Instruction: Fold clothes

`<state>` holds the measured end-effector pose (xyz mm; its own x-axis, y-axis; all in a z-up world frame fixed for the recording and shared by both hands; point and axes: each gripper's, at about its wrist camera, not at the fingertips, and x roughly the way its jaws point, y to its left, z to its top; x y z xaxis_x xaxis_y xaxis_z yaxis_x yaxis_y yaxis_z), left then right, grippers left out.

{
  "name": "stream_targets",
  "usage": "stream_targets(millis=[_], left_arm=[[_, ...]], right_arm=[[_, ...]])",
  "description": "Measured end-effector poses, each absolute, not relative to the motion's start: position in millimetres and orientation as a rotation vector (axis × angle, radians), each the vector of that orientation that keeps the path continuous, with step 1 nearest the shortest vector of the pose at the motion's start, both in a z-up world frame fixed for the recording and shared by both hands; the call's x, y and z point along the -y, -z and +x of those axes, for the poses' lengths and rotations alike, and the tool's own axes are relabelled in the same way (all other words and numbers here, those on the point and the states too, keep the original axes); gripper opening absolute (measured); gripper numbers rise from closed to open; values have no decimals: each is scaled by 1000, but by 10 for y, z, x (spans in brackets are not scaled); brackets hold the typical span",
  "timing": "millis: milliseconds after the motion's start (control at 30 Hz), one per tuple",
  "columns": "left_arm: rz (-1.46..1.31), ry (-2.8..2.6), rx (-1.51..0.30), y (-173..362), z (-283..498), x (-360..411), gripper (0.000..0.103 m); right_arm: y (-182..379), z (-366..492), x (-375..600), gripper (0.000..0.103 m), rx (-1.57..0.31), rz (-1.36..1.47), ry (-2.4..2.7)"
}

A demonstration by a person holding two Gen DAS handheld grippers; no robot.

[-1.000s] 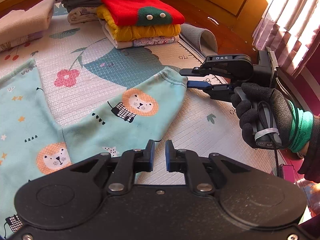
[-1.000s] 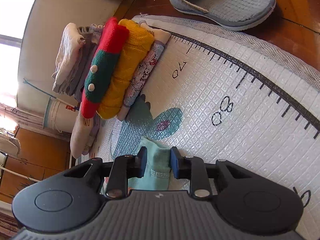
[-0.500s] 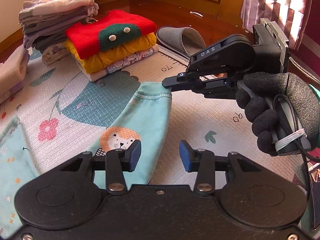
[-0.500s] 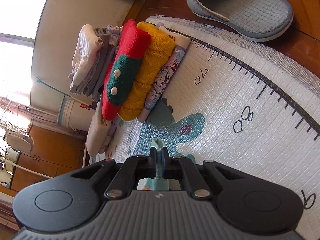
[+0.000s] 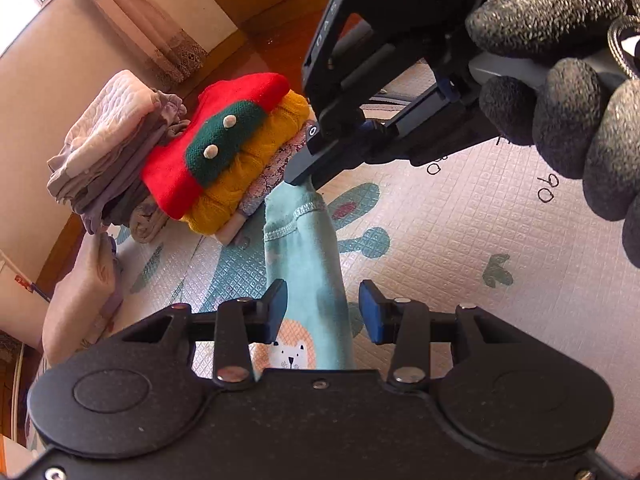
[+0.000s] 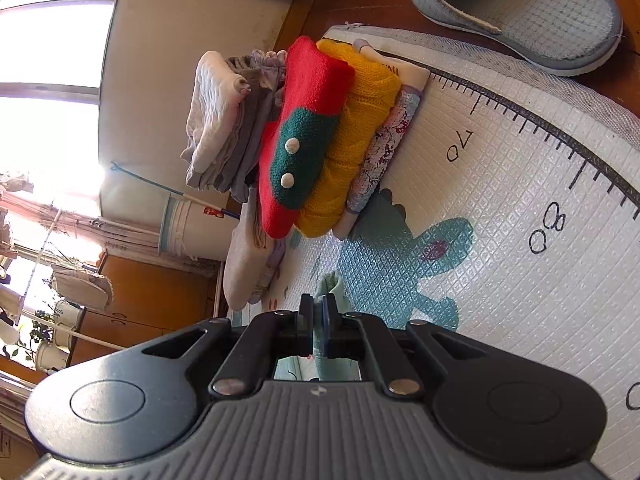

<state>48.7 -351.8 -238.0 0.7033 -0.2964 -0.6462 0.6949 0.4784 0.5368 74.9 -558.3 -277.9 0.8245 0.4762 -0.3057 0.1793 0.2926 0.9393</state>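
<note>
Your right gripper is clamped tight on the cuff end of the teal trouser leg, with the fabric pinched between the two pads and almost no gap showing. In the left wrist view the same gripper holds the hem up off the play mat, and your gloved hand wraps its handle. Your left gripper stands wide open; the leg passes between its fingers (whether either pad touches the cloth cannot be told). The lion print sits just below those fingers. A stack of folded clothes rests on the mat beyond the hem, and a grey slipper lies off the mat's edge.
</note>
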Motion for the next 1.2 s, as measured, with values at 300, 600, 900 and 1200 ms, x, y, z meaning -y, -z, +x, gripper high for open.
stream_targets(millis=[300, 600, 900, 1200], left_arm=[[905, 569, -481, 2311, 607, 3460, 4], [617, 515, -573, 1727, 834, 2880, 4], [76, 595, -695, 1158, 1189, 1748, 3], [-15, 533, -710, 946, 1221, 1207, 3]], right_arm=[[2545, 676, 5569, 9, -552, 1224, -232], [2371, 432, 5371, 49, -604, 933, -287], [2420, 465, 3498, 68, -943, 302, -585], [2374, 441, 2636, 69, -987, 202, -699]])
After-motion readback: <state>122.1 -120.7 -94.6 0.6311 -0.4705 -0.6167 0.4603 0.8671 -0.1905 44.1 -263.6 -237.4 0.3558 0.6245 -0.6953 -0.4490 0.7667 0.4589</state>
